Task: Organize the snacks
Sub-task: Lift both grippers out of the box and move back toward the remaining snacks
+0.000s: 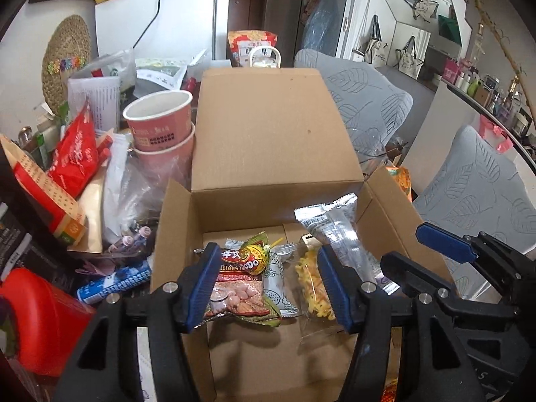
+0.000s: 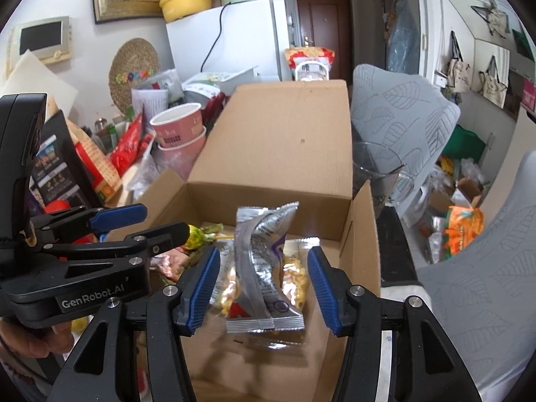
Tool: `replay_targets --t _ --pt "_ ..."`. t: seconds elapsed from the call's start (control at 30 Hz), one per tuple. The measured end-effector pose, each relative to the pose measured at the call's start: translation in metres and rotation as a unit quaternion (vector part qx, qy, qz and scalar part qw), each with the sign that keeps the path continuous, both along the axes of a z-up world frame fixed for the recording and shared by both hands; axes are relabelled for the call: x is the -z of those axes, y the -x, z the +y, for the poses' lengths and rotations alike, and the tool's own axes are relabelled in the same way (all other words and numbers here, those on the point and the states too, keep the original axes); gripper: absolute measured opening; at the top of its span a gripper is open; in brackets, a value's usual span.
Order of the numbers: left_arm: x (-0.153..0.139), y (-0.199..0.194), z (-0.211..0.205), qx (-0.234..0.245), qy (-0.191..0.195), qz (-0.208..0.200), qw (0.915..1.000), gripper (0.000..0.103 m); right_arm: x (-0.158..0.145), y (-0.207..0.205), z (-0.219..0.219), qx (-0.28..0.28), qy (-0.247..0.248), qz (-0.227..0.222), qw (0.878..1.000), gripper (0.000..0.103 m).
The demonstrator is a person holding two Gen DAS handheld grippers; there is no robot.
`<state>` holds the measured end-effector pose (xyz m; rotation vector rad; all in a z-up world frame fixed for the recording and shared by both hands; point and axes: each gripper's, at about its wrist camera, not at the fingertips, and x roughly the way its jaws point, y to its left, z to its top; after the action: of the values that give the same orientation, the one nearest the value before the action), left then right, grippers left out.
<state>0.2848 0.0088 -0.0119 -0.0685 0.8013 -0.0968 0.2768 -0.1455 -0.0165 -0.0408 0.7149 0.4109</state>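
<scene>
Cluttered tabletop before a white fridge (image 2: 227, 40). An open cardboard box (image 1: 268, 134) already holds a peanut packet (image 1: 238, 288) lettered "NODO", a yellow-crisp packet (image 1: 315, 288) and a silver packet (image 2: 264, 268). Left gripper (image 1: 268, 288) and right gripper (image 2: 264, 288) stand spread above them, pinching nothing; "GenRobot.AI" marks one. Loose snacks, such as the red bag (image 1: 77, 154), remain outside.

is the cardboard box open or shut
Open. The cardboard box has its lid standing up at the back and side flaps spread, and snack packets lie loose on its floor.
</scene>
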Motion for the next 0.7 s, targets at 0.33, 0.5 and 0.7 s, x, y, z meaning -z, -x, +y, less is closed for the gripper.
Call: replay_targets --t 0.33,0.5,0.7 --pt "-0.054 0.05 0.0 -0.008 -0.022 -0.056 0.9981 0.059 -0.039 0.039 -0.007 -0.005 -0.02 -0.029 0.999 0.054" --pt "-0.075 0.083 -0.004 -0.004 -0.029 -0.078 0.9966 0.059 -0.061 0.068 -0.008 -0.007 -0.027 -0.047 0.998 0.054" --pt "-0.096 0.126 -0.005 0.003 -0.033 -0.099 0.9945 0.059 -0.079 0.108 -0.012 -0.01 -0.029 -0.067 0.997 0.054"
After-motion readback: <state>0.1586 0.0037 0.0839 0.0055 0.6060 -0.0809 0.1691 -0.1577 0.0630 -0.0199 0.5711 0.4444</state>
